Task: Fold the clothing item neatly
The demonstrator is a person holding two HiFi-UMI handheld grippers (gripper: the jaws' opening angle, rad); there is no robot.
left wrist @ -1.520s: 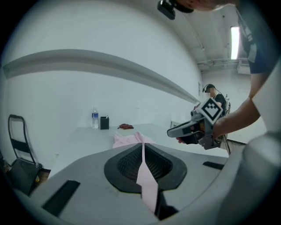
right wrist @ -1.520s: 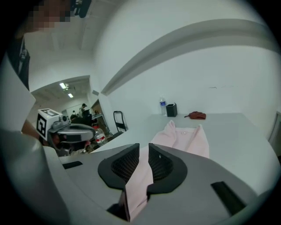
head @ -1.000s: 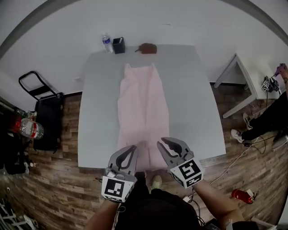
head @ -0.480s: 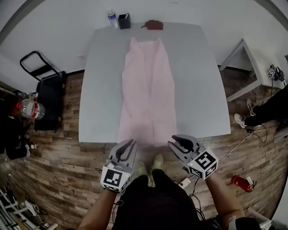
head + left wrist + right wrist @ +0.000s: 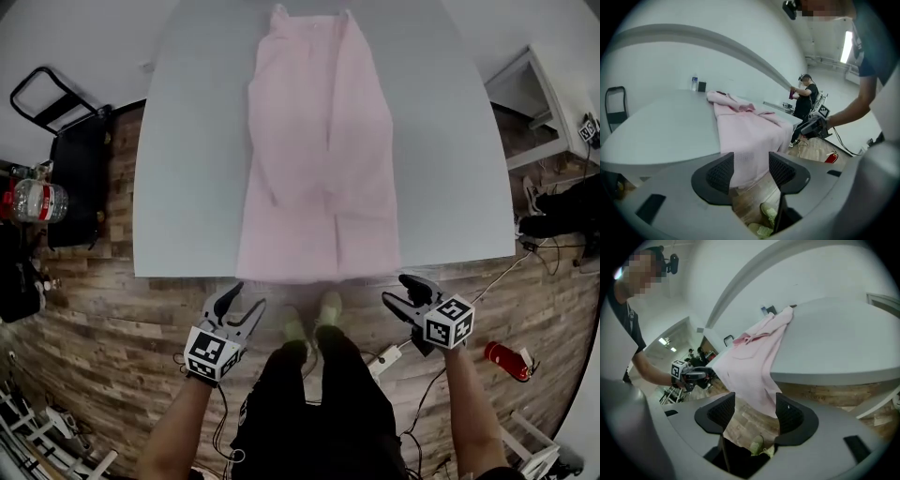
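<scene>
A long pink garment (image 5: 319, 150) lies flat down the middle of the grey table (image 5: 187, 187), its hem hanging slightly over the near edge. Both grippers are off the table, over the wood floor just short of that edge. My left gripper (image 5: 246, 300) is below the hem's left corner and my right gripper (image 5: 396, 289) is to the right of the hem. Their jaws are opening, with nothing between them. In the left gripper view the left gripper (image 5: 751, 161) faces the hanging hem (image 5: 745, 136) from a short gap away. The right gripper (image 5: 754, 408) likewise faces the cloth (image 5: 754, 357).
A black cart (image 5: 56, 159) and water bottles (image 5: 33, 200) stand left of the table. A white side table (image 5: 534, 103) is at the right. A red object (image 5: 506, 361) and cables lie on the floor. The person's shoes (image 5: 314, 314) are between the grippers.
Both grippers drew back from the hem, past the table's near edge, and let the cloth go, jaws spreading. The garment has slid toward the near edge, so the hem hangs over it.
</scene>
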